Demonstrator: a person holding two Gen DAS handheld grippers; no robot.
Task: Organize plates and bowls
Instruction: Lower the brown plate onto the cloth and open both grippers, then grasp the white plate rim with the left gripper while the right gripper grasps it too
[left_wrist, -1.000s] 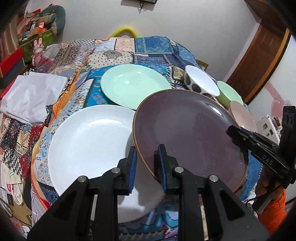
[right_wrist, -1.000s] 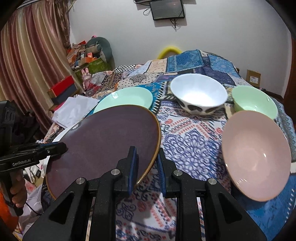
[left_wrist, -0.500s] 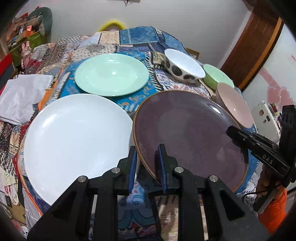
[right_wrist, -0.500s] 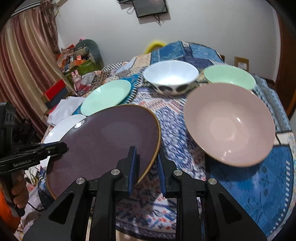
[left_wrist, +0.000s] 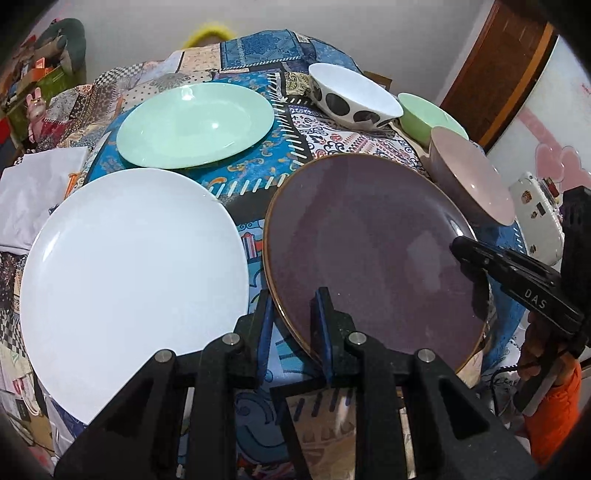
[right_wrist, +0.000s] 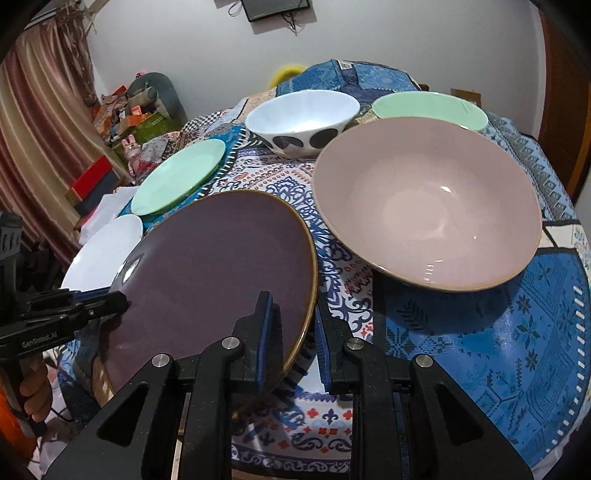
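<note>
A dark purple plate (left_wrist: 369, 251) with a gold rim hangs low over the patterned tablecloth. My left gripper (left_wrist: 293, 314) is shut on its near left rim, and my right gripper (right_wrist: 291, 325) is shut on the opposite rim of the purple plate (right_wrist: 214, 273). A large white plate (left_wrist: 129, 280) lies to the left, a mint green plate (left_wrist: 195, 123) behind it. Further right stand a white bowl with black spots (left_wrist: 351, 96), a green bowl (left_wrist: 428, 118) and a pink bowl (right_wrist: 428, 203).
The table (right_wrist: 498, 350) is covered with a blue patchwork cloth. White folded fabric (left_wrist: 33, 192) lies at the left edge. Boxes and toys (right_wrist: 133, 118) crowd the floor by a curtain. A wooden door (left_wrist: 498, 62) stands at the right.
Both grippers have come forward and down with the purple plate between them. The bowls and the white and green plates now look nearer and larger. Neither grip has changed.
</note>
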